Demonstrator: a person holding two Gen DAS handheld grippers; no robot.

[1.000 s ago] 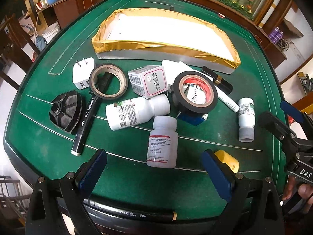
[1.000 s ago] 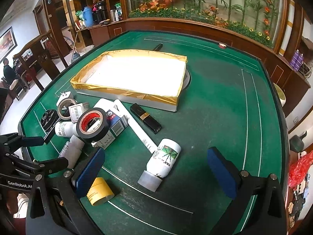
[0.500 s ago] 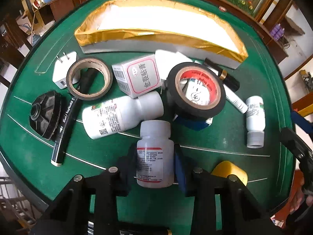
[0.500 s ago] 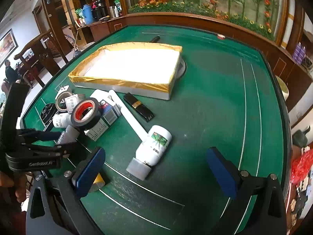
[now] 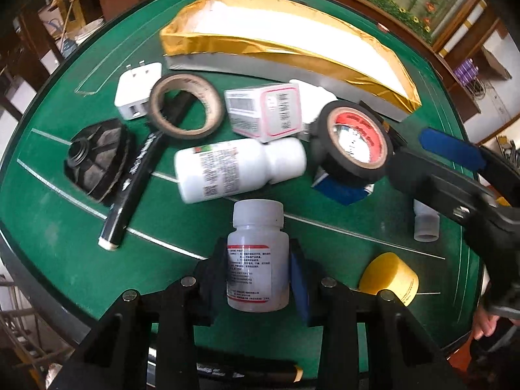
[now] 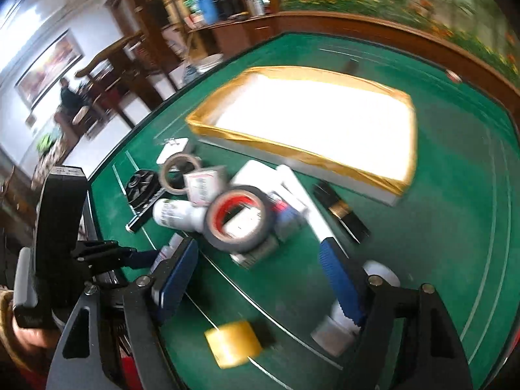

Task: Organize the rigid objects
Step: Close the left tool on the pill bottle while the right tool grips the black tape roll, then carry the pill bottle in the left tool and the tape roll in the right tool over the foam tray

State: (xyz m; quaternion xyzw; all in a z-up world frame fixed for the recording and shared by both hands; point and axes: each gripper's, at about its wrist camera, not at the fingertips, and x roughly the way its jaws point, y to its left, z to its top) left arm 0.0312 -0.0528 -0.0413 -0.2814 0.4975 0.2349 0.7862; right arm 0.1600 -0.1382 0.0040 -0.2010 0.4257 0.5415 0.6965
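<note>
The left gripper point(image 5: 258, 273) has closed on the small white bottle point(image 5: 257, 253), its jaws pressed against both flanks where a second ago they stood wide apart; the bottle now looks raised off the green table point(image 5: 65, 227), so the pick seems made; the right gripper point(image 6: 260, 279), jaws apart and holding nothing, has swung toward the black tape roll point(image 6: 240, 221) at its 12 o'clock; the gold-rimmed box point(image 5: 292, 42), the likely destination, lies at 12 o'clock beyond the clutter, apparently empty.
</note>
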